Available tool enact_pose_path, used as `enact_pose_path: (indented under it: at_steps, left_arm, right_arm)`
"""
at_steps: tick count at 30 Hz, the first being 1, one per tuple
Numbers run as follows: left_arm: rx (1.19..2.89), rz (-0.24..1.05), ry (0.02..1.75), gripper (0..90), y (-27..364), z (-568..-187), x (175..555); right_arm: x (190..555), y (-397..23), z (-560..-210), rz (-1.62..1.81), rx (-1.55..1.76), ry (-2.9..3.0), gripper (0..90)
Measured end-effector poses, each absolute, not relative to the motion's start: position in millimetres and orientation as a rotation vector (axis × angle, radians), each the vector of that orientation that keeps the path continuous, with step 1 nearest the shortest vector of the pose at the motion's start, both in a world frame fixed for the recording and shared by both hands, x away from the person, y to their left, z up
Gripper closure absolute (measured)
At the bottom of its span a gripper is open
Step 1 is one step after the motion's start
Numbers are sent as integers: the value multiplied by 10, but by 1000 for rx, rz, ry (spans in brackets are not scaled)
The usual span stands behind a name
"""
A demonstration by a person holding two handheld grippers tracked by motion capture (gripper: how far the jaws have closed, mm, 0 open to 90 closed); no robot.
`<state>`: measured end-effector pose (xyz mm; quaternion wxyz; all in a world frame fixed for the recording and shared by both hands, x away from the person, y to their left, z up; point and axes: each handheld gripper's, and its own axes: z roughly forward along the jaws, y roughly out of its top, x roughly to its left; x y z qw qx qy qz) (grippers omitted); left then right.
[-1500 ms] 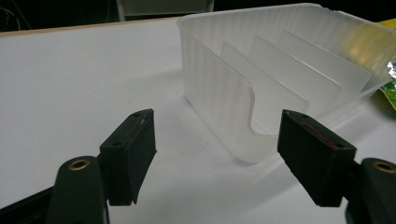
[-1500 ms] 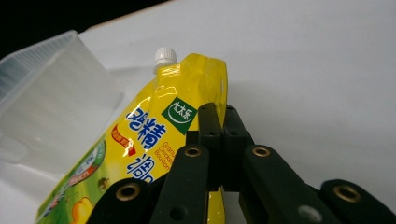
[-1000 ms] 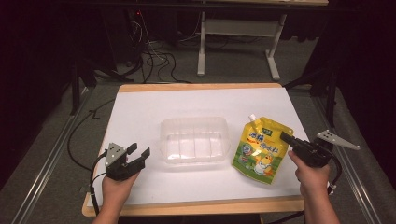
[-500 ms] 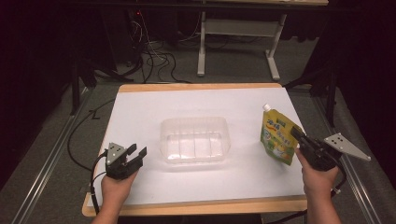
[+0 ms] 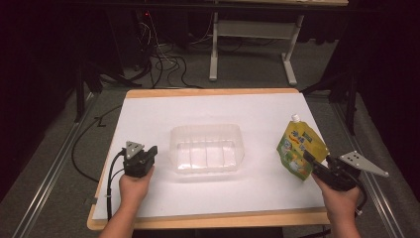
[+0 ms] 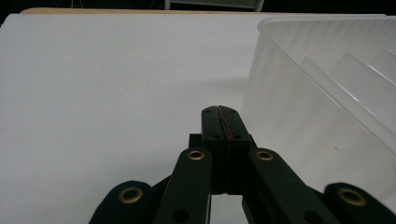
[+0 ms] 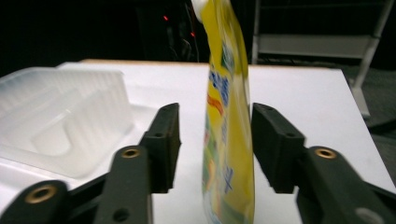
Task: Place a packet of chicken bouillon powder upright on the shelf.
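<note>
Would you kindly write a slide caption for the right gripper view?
Right tongs open around an upright yellow spout pouch, pads clear of it, clear plastic tray alongside on the white table.

The pouch (image 7: 226, 121) is blurred in the right gripper view, its print unreadable; its white cap is cut off by the top edge and its base by the bottom edge. In the left gripper view the clear tub (image 6: 336, 88) runs out of frame at the right, its far wall and floor unseen. In the high view the person's forearms are cut off by the near edge, and the pouch lettering is too small to read.
</note>
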<state>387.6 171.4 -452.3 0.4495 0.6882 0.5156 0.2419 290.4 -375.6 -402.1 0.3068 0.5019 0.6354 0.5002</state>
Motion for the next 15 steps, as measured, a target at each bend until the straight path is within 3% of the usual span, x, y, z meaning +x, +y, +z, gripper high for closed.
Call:
enact_pose_path:
  at_steps: [6, 9, 15]
  left_arm:
    - [1780, 621, 1273, 900, 1580, -4581, 4053]
    - [1801, 590, 1287, 900, 1534, -4638, 4113]
    - [1839, 568, 1255, 900, 1417, -4662, 4111]
  right_arm:
    - [2951, -3792, -4102, 1322, 1390, 1656, 509]
    - [2990, -3790, -4157, 1322, 1408, 1674, 606]
    - [3000, -3814, -4185, 1289, 1432, 1670, 690]
